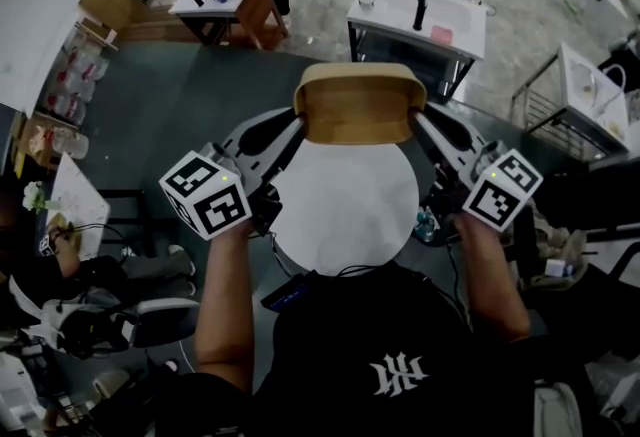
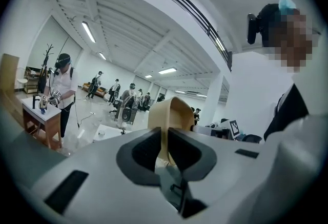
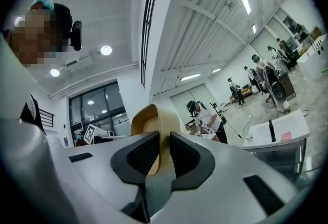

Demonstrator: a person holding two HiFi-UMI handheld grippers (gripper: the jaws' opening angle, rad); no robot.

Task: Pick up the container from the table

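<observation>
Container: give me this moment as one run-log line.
container: off table | left gripper: shut on left wall | right gripper: shut on right wall

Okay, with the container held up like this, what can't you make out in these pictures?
Head view: the far edge of the table, hidden behind the container.
Left gripper view: the container's lower part, blocked by the left tongs.
Right gripper view: the same, blocked by the right tongs.
Head view: a bluish item beside the table, too small to identify.
</observation>
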